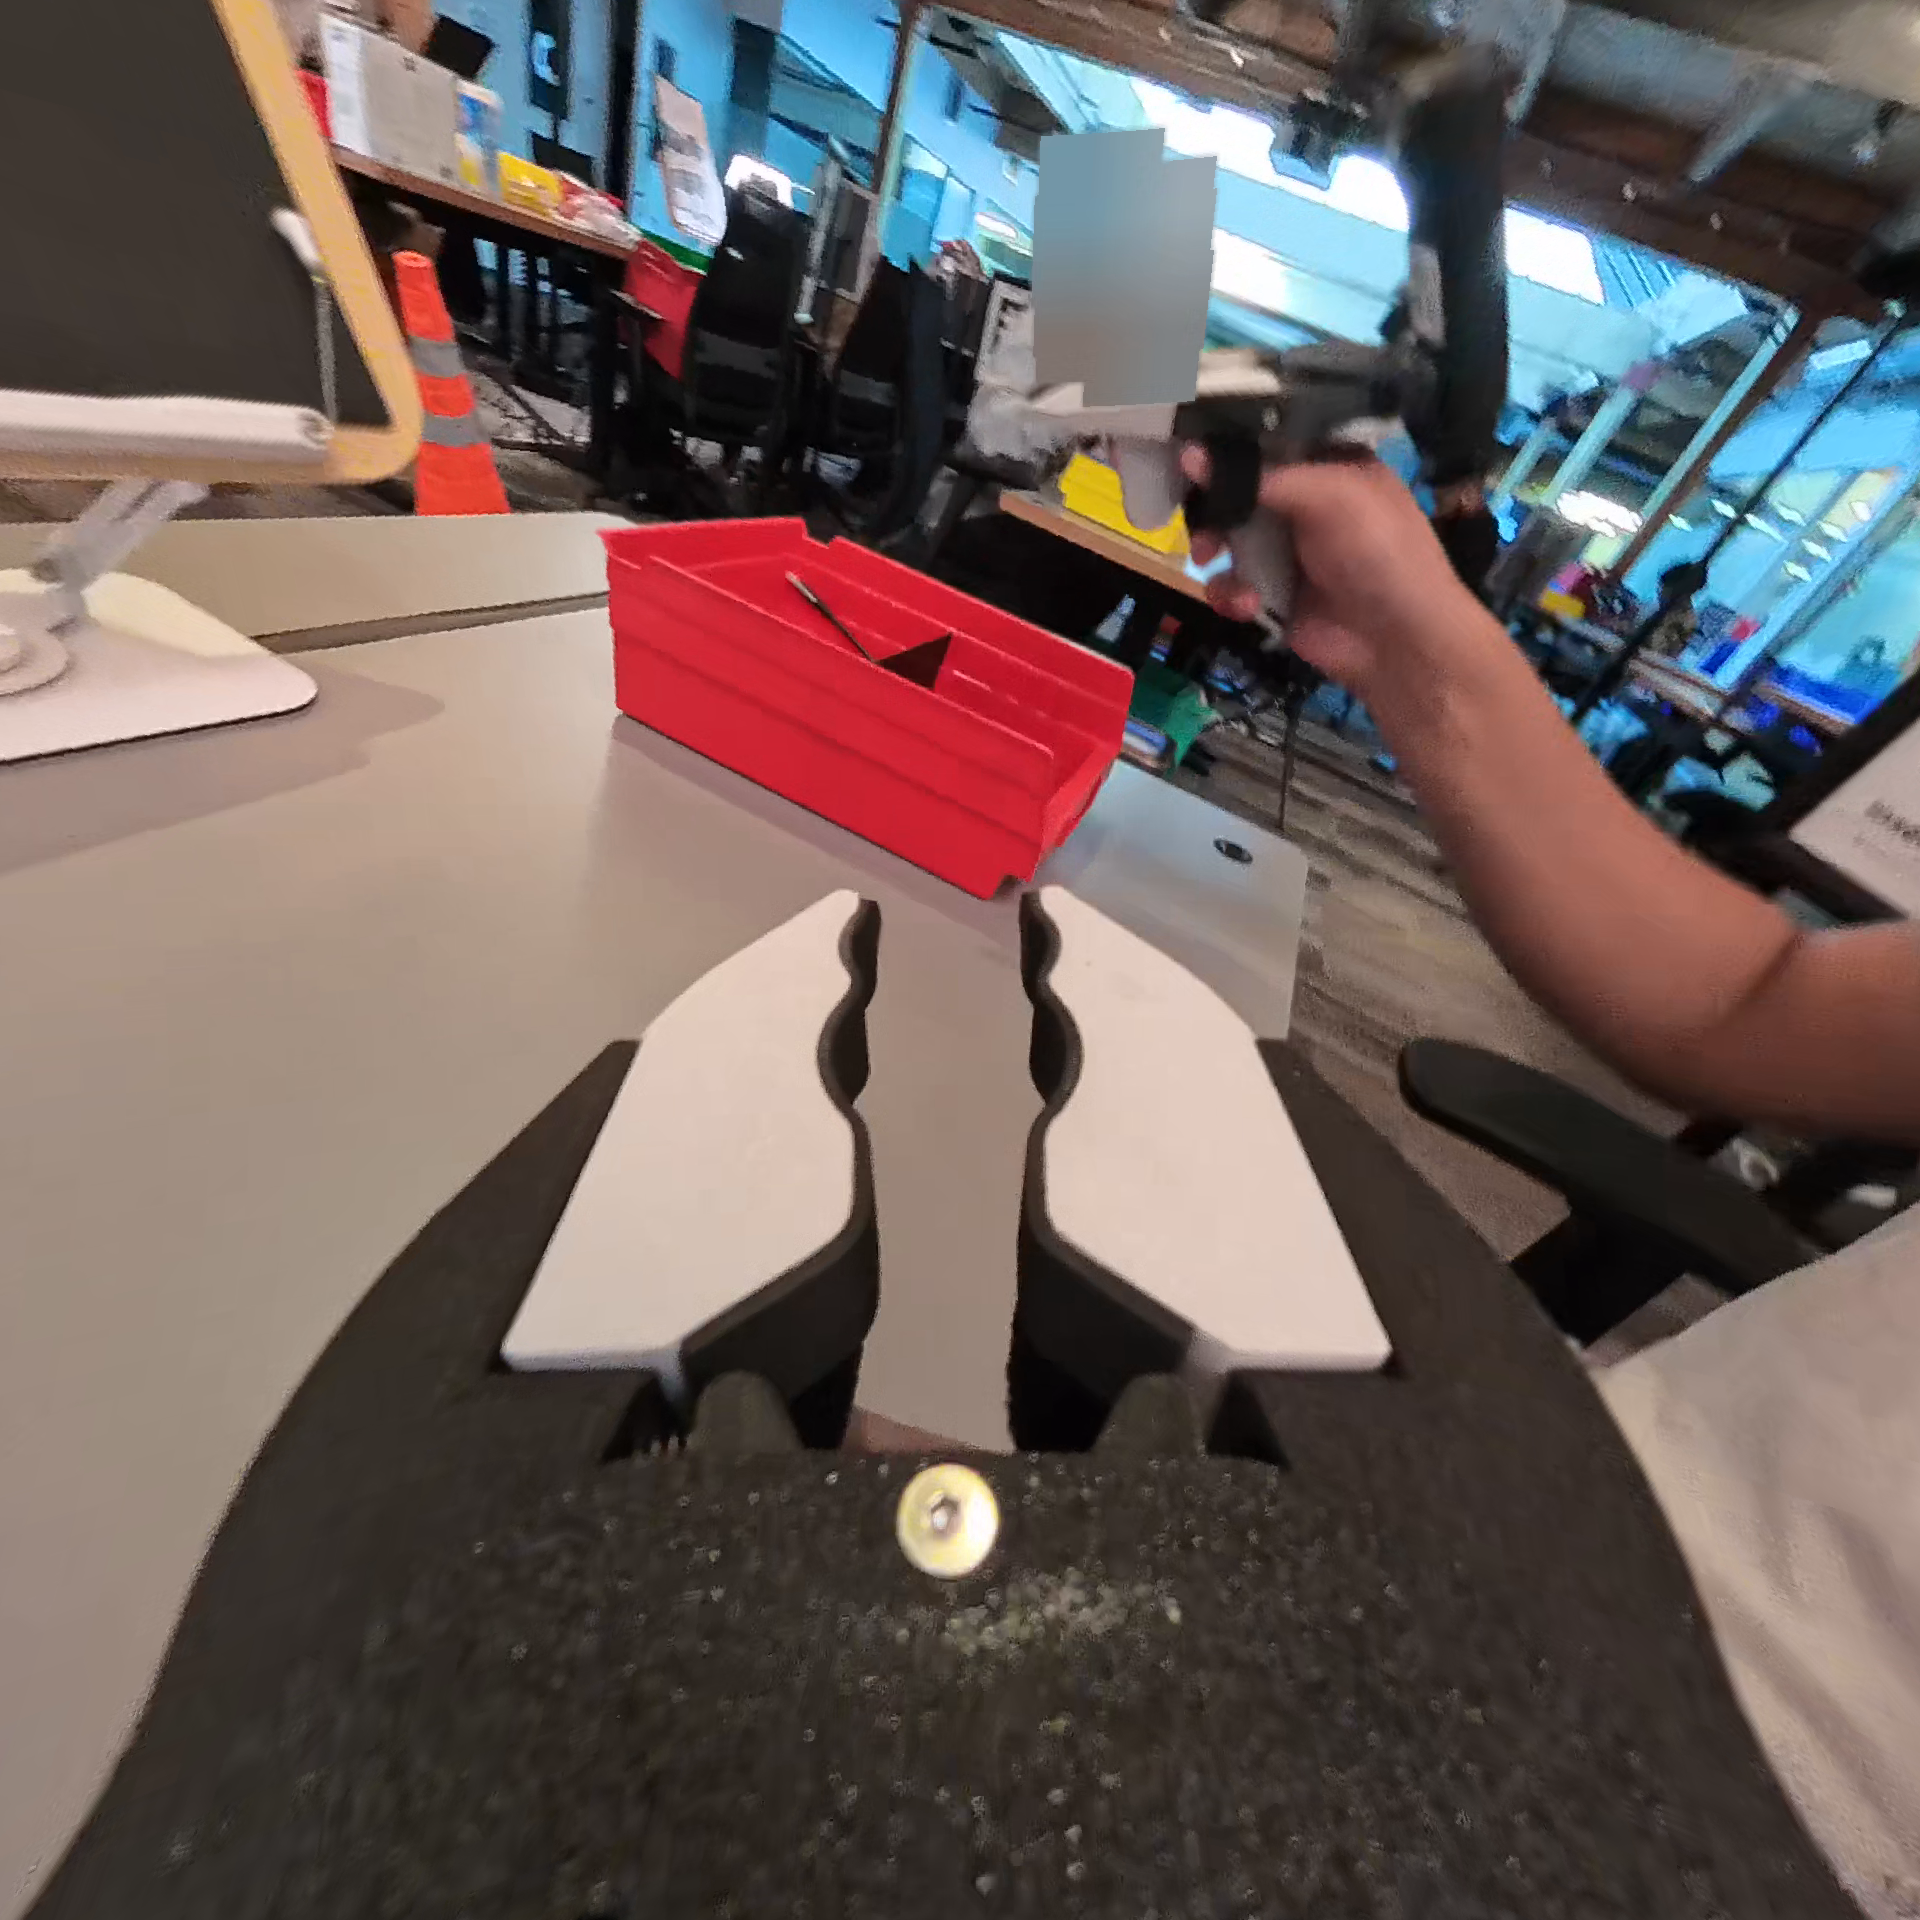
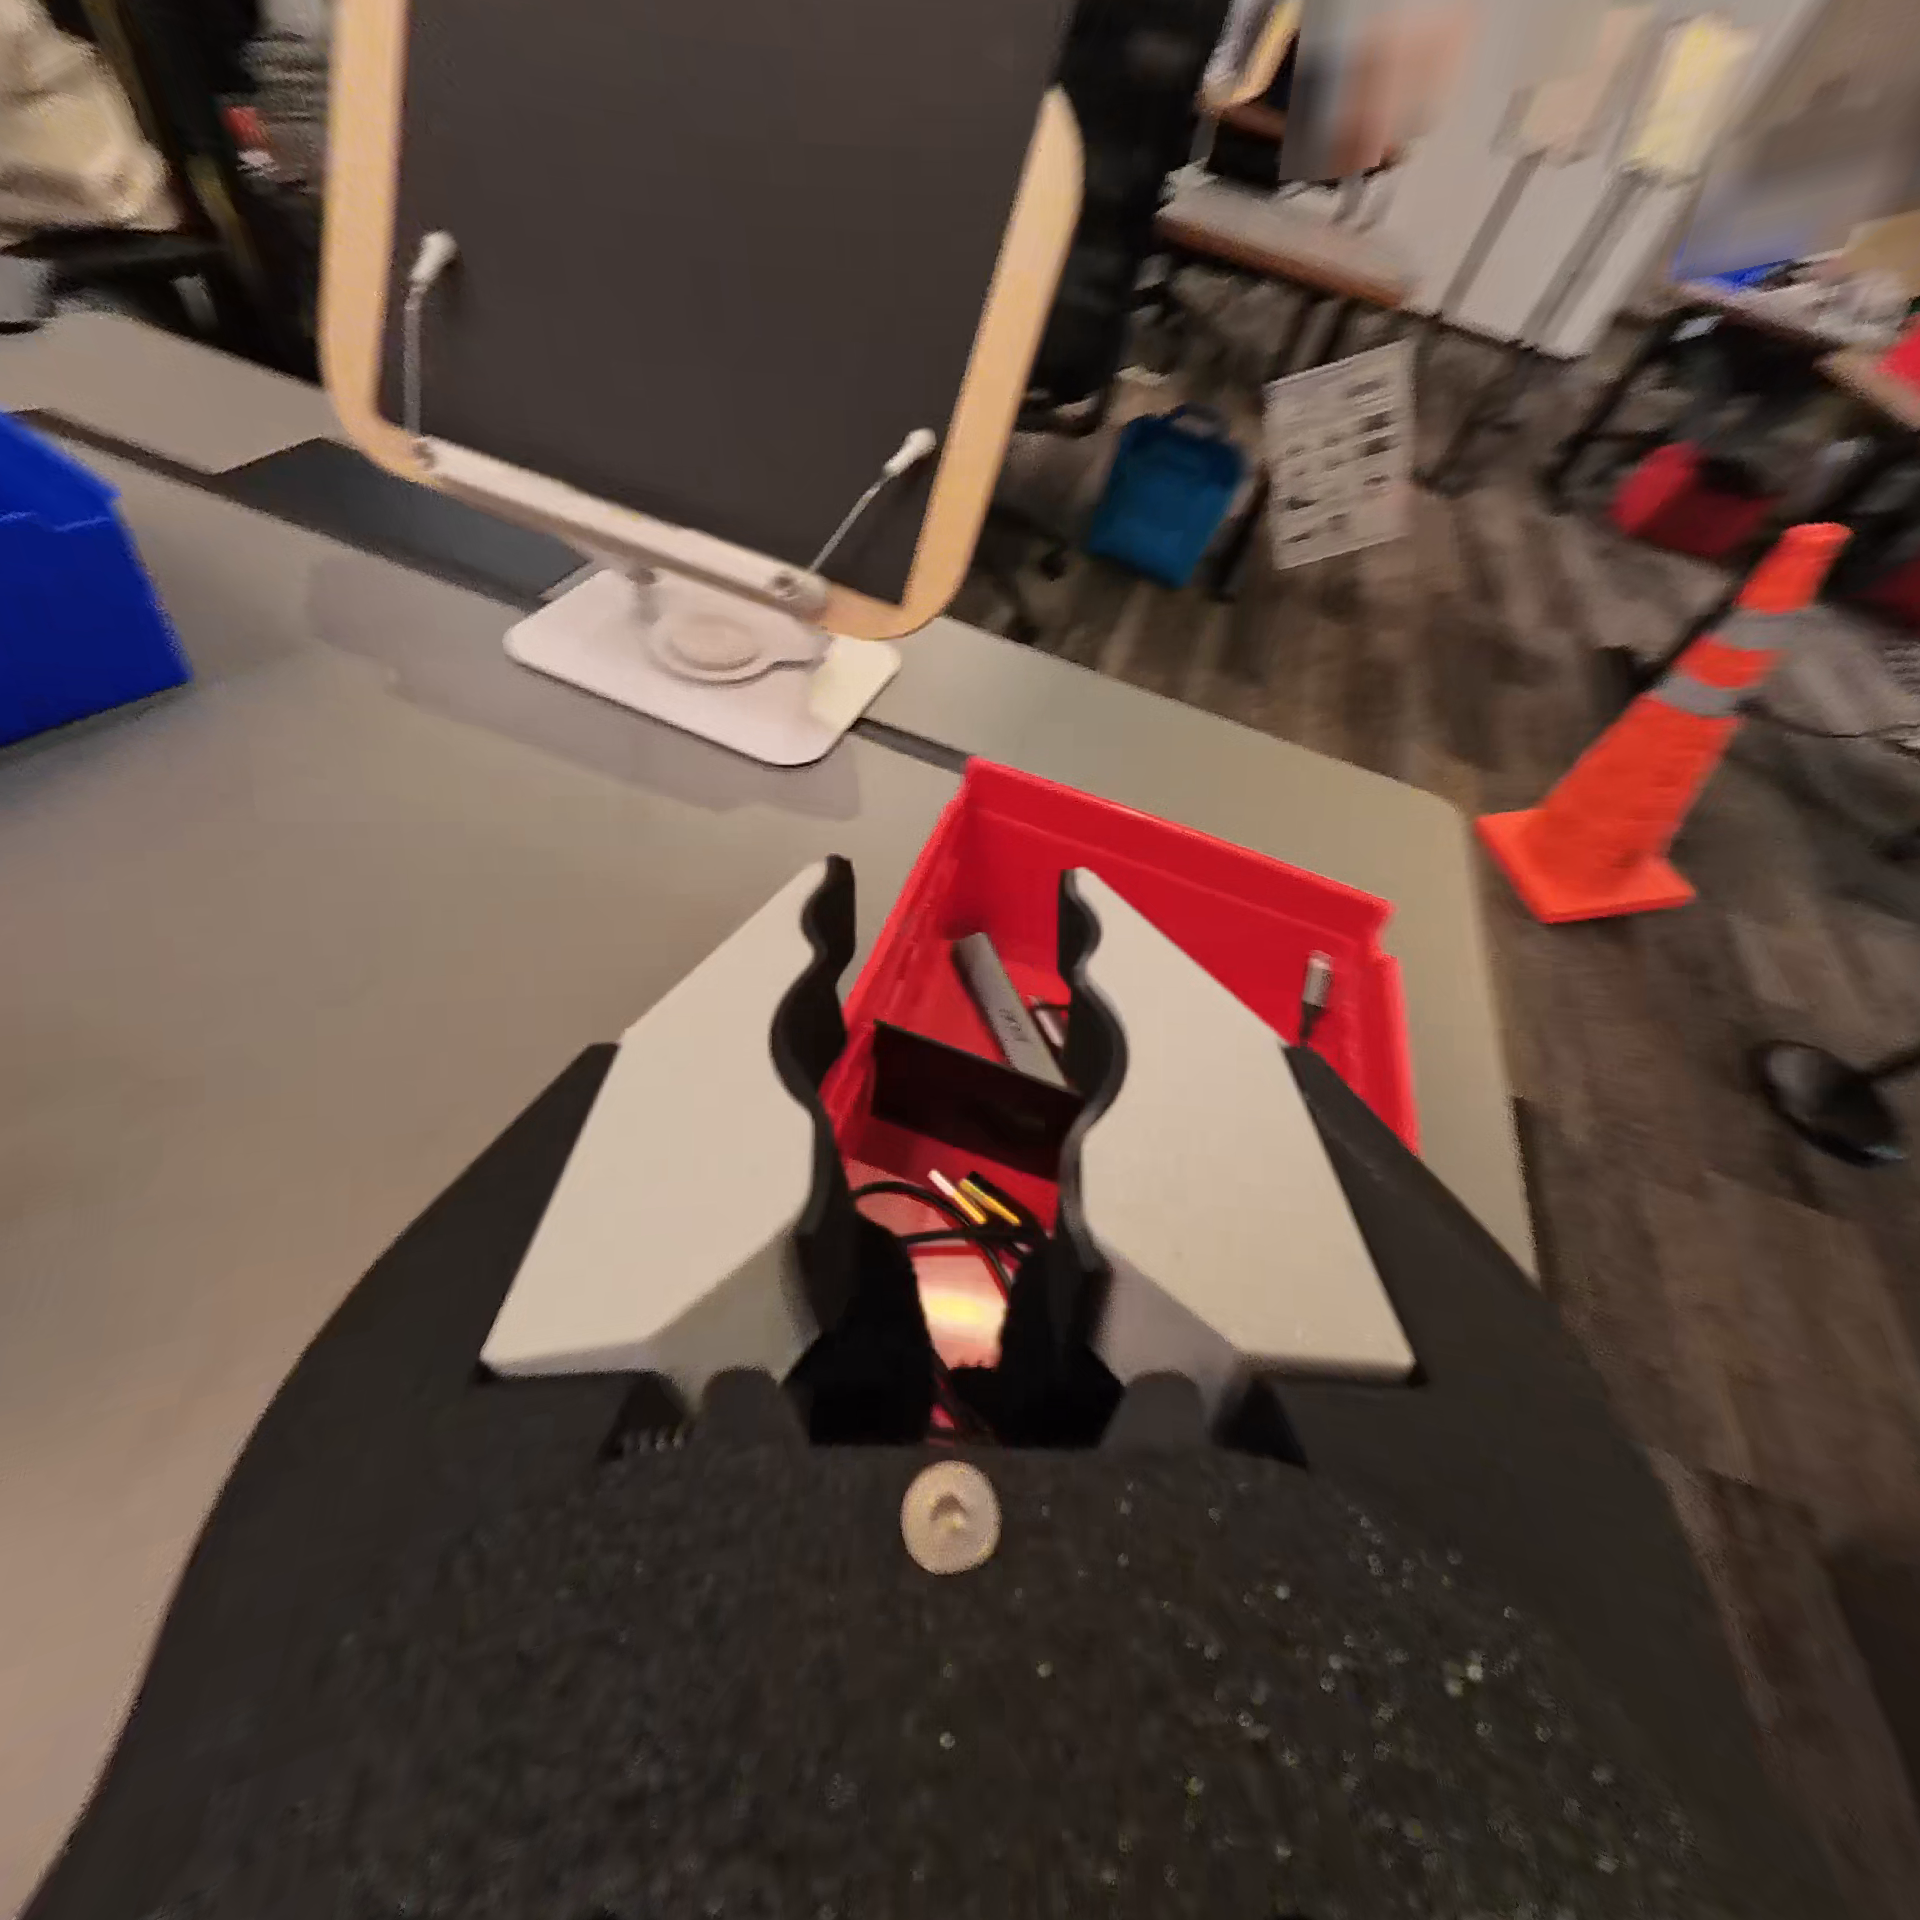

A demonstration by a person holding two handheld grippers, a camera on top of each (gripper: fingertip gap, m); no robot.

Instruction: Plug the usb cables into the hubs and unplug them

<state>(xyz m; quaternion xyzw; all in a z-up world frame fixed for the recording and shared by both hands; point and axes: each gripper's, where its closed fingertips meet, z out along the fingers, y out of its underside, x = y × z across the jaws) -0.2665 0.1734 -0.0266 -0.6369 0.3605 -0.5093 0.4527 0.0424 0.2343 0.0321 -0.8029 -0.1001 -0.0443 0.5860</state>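
A red bin [image 1: 831,717] sits on the grey table [image 1: 312,987]. In the right wrist view the red bin [image 2: 1174,883] holds a grey hub [image 2: 1003,997], a black flat piece [image 2: 966,1101], black cables [image 2: 935,1226] and a cable with a grey plug [image 2: 1317,987]. My right gripper [image 2: 956,883] is open and empty, held above the bin's near end. It also shows in the left wrist view [image 1: 1236,436], held in a hand above and behind the bin. My left gripper [image 1: 948,914] is open and empty, low over the table in front of the bin.
A dark screen on a white stand [image 2: 717,665] stands at the table's far side. A blue bin [image 2: 73,613] is at the left. An orange cone [image 2: 1662,748] stands on the floor. A black chair arm [image 1: 1590,1164] is at the right. Left tips to right tips: about 30 cm.
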